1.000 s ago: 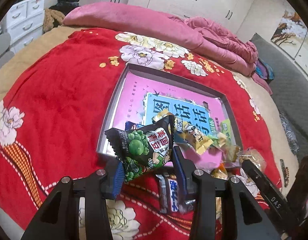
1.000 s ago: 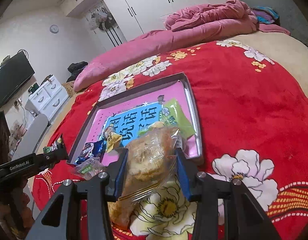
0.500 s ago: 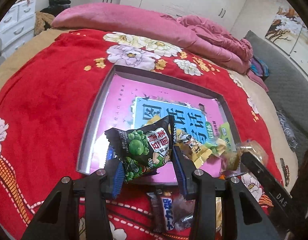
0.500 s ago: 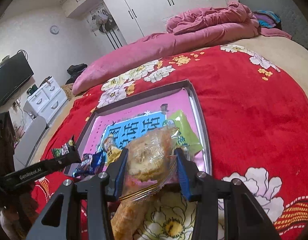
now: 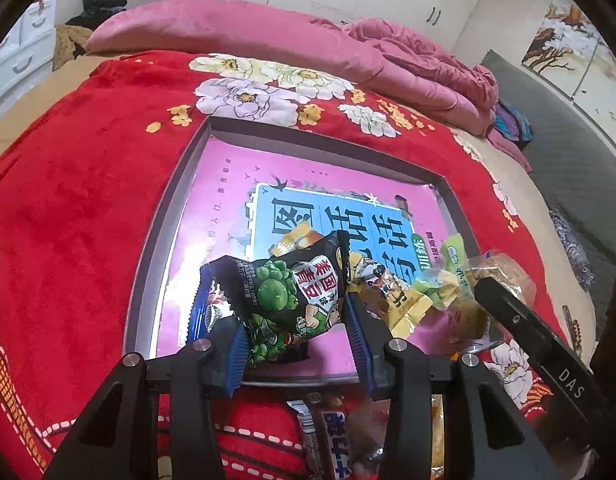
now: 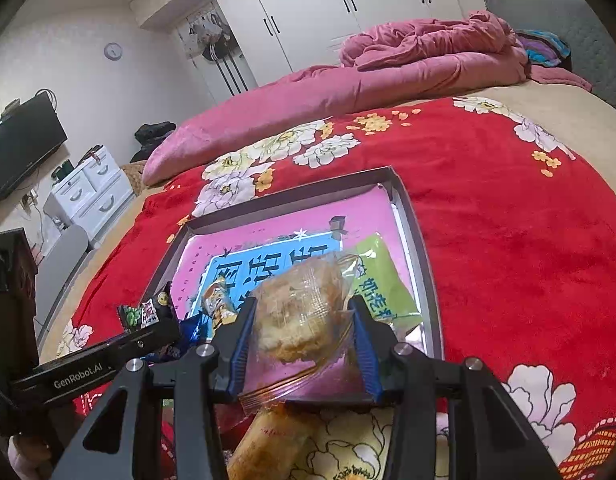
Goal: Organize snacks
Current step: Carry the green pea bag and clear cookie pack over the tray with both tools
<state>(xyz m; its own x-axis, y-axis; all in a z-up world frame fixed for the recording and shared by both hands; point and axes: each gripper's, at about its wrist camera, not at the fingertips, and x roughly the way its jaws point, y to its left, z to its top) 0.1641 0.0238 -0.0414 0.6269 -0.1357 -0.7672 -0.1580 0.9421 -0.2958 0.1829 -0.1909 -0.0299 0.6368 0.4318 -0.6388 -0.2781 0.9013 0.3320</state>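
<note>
Both tools have come fwd over the tray's near edge since 1 s ago. Left tool [image 5: 295, 316] is closed on the green pea packet [image 5: 285, 298], held above the tray [image 5: 175, 200] w/ the pink book inside. Right tool [image 6: 303, 336] grips the clear pastry bag [image 6: 297, 312] over the tray's near right corner, next to a light green packet [image 6: 382, 284]. More snacks lie on the red blanket [image 5: 75, 208] below.

Over the last second both grippers have moved forward over the tray [image 5: 155, 240]. The left gripper [image 5: 295, 344] has carried its green pea packet [image 5: 291, 296] from the red blanket to above the tray's near edge (pink lining now beneath it). The right gripper [image 6: 299, 344] has likewise brought its clear-wrapped pastry [image 6: 303, 312] over the tray's near right corner.
</note>
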